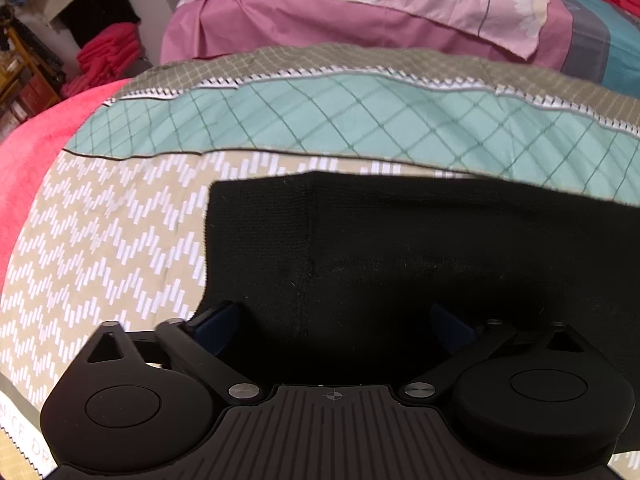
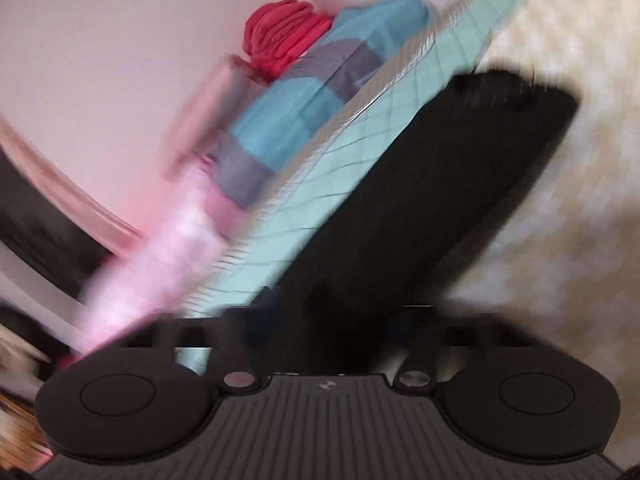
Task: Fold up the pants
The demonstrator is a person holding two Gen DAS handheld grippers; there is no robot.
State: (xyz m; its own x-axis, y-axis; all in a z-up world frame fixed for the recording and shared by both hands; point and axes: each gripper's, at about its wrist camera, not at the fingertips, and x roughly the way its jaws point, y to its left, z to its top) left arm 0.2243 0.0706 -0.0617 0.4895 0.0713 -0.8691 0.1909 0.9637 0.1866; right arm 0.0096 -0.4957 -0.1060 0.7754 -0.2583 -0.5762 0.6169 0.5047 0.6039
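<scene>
The black pants (image 1: 400, 248) lie on the patterned bedspread (image 1: 112, 232), in a flat folded block with a straight left edge. My left gripper (image 1: 336, 320) is open, its blue-padded fingers (image 1: 218, 322) spread wide over the near edge of the pants. In the blurred right wrist view the pants (image 2: 440, 184) stretch away as a long black strip. My right gripper (image 2: 332, 320) is low at the near end of that strip; its fingers are lost in blur and black cloth.
A teal quilted band (image 1: 320, 120) crosses the bed behind the pants. Pink bedding (image 1: 360, 12) lies beyond it. Red folded cloth (image 1: 108, 60) is stacked at the far left, and also shows in the right wrist view (image 2: 284, 36).
</scene>
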